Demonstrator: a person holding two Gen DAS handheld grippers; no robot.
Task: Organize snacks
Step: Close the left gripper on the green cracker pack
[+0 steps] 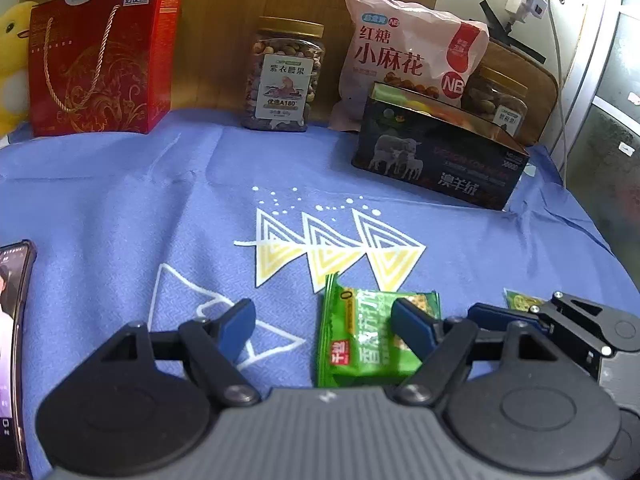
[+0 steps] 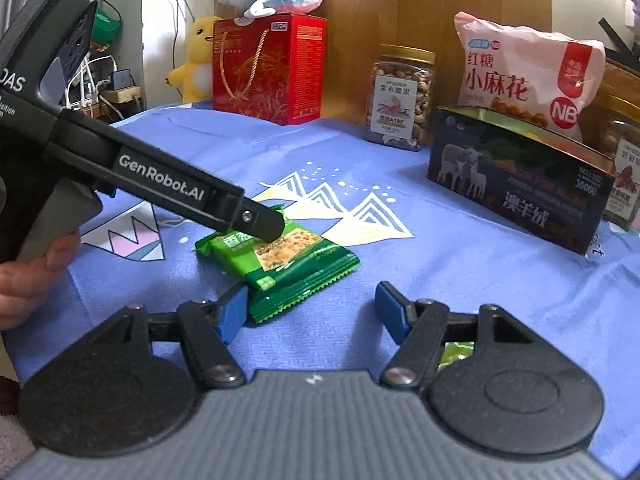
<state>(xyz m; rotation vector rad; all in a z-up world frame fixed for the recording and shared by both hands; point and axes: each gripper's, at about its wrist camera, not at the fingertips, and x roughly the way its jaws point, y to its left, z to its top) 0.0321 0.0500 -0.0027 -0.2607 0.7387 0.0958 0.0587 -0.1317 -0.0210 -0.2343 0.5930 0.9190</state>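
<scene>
On the blue cloth covering the surface, a small stack of green cracker packets lies flat near the front edge, at about 5 o'clock from the printed triangles. The left hand-held gripper sits low over it, jaws roughly half open; its right pad overlaps the packets' right side, the left pad stands well apart over bare cloth, and nothing is gripped. The right wrist view shows the right hand-held gripper coming at the same stack from the other side, also about half open and empty, its left pad just beside the stack's near corner. Both seem placed to square up or lift the loose packets. Another green packet peeks out at 3 o'clock. At 1 o'clock stands an open dark box, probably the packets' destination, with a nut jar, pink bag and red gift box lined along the back.
</scene>
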